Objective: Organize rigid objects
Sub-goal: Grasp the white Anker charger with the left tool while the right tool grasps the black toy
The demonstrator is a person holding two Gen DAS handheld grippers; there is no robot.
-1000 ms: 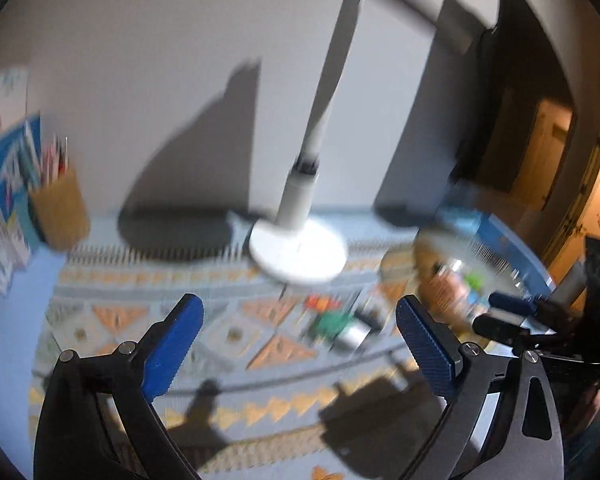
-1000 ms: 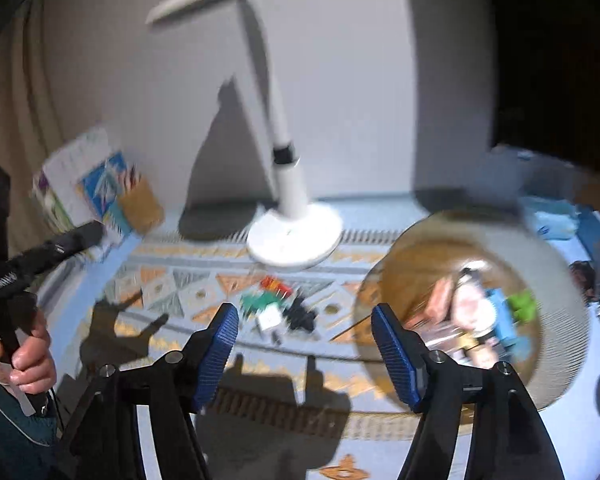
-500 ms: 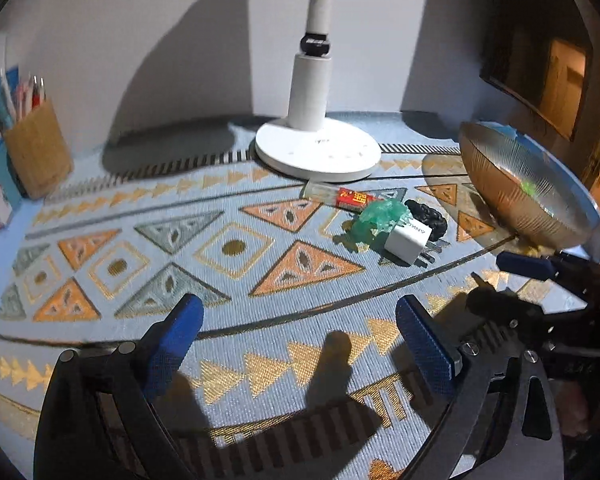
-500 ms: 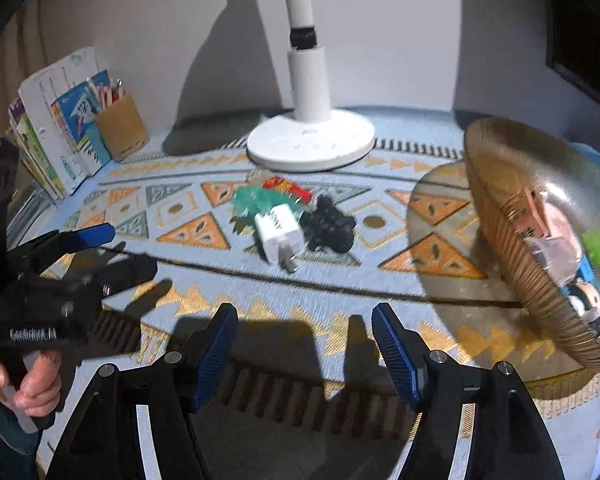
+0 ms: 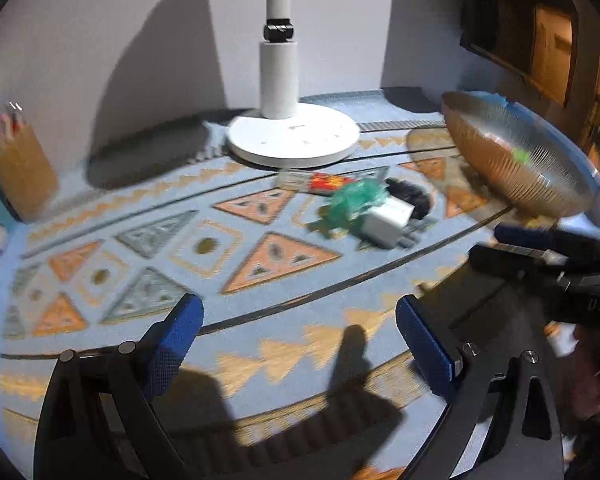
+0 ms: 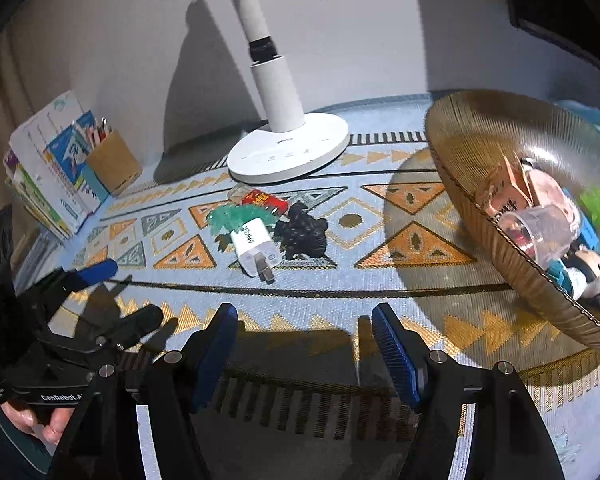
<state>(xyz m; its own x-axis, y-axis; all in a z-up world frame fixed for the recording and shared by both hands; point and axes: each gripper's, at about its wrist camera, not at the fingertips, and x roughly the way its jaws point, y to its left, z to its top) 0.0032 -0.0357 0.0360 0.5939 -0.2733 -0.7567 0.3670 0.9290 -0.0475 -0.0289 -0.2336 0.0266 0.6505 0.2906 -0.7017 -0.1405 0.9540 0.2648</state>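
Left hand-held gripper (image 5: 300, 336), lower centre of its view: jaws wide apart, nothing between them, above the patterned mat (image 5: 204, 244) on the worktop. Right hand-held gripper (image 6: 304, 340), lower centre of its view: jaws likewise apart and empty.

Loose items lie clustered at mid-frame, just in front of the lamp base (image 6: 288, 152): a white charger (image 6: 254, 246), a green piece (image 6: 230, 218) touching it on the left, a black lump (image 6: 304, 234) just to its right, and a red-labelled tube (image 6: 262, 199) behind.

The bowl (image 6: 472, 128), right of frame, holds assorted small objects. A pen cup (image 6: 112, 162) and books (image 6: 48, 168) stand at upper left.
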